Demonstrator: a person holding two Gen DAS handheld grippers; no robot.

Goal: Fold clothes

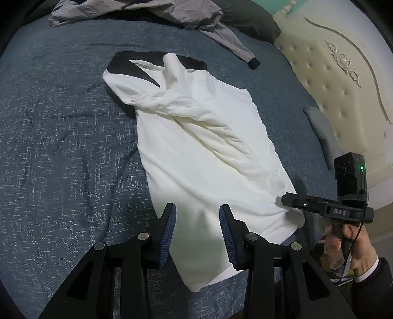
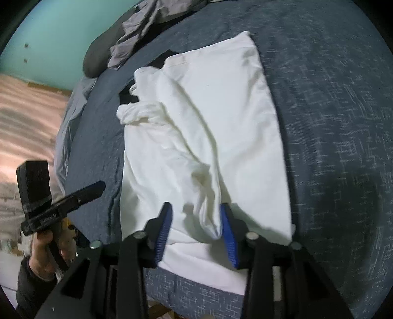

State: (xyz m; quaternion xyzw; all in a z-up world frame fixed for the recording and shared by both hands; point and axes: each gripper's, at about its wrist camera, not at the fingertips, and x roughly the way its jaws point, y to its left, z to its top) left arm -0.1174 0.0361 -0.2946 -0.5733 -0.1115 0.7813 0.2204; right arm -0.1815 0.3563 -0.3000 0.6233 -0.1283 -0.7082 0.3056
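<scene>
With both grippers' jaws wide and empty, we judged the soft, limp white sweatshirt [image 1: 201,137] on the bed [image 1: 61,147] best pinched at its hem.

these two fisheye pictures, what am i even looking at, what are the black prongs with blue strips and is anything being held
No robot here: a person holds a hand tool in each hand. Each tool has two black fingers with blue pads and a camera looking along them.

The left wrist picture comes from the left gripper; the right gripper shows at its right edge, held by the person's hand. The right wrist picture comes from the right gripper, with the left one at its left edge.

On the blue bedspread lies a white garment with a black hood, partly folded. Further back lies a grey jacket.

Both pairs of fingers stand open over the white hem. Nothing is held.
</scene>
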